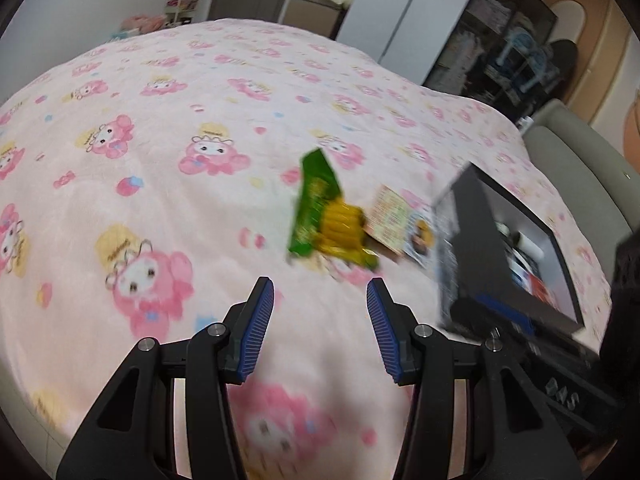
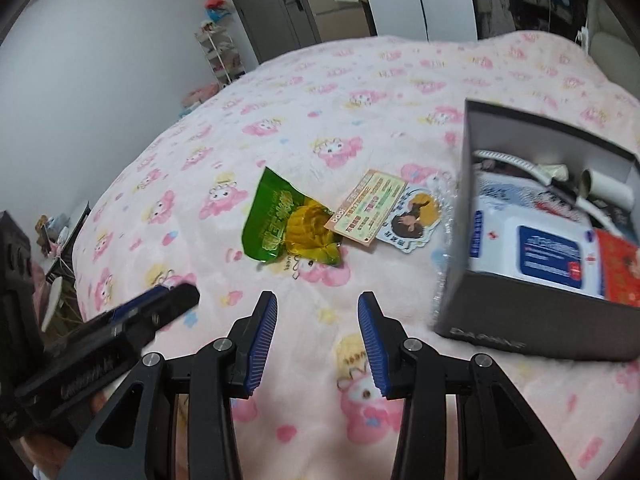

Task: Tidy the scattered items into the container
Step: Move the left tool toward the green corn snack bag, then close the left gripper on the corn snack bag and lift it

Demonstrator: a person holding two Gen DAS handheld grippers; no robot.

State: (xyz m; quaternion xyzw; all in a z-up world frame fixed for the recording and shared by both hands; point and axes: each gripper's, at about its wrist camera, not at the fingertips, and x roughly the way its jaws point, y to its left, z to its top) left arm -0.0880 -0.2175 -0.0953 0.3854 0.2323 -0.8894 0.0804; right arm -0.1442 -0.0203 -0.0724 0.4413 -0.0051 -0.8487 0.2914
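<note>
A green and yellow snack packet (image 1: 324, 216) (image 2: 294, 226) lies on the pink blanket. Beside it to the right lie an orange printed card (image 1: 390, 218) (image 2: 370, 208) and a cartoon sticker (image 1: 420, 236) (image 2: 416, 216). A dark open box (image 1: 472, 216) (image 2: 536, 312) stands further right and holds a wipes pack (image 2: 536, 252), a red packet (image 2: 620, 276) and a cardboard roll (image 2: 604, 188). My left gripper (image 1: 320, 292) is open and empty, just short of the snack packet; it also shows at the left of the right wrist view (image 2: 168, 300). My right gripper (image 2: 317, 306) is open and empty, short of the packet.
The bed's pink cartoon blanket (image 1: 160, 140) (image 2: 340, 92) covers most of the view. A grey headboard (image 1: 576, 168) lies behind the box. Wardrobes, a door (image 2: 276, 4) and shelves stand beyond the bed. My right gripper's body (image 1: 560, 372) shows at the lower right of the left wrist view.
</note>
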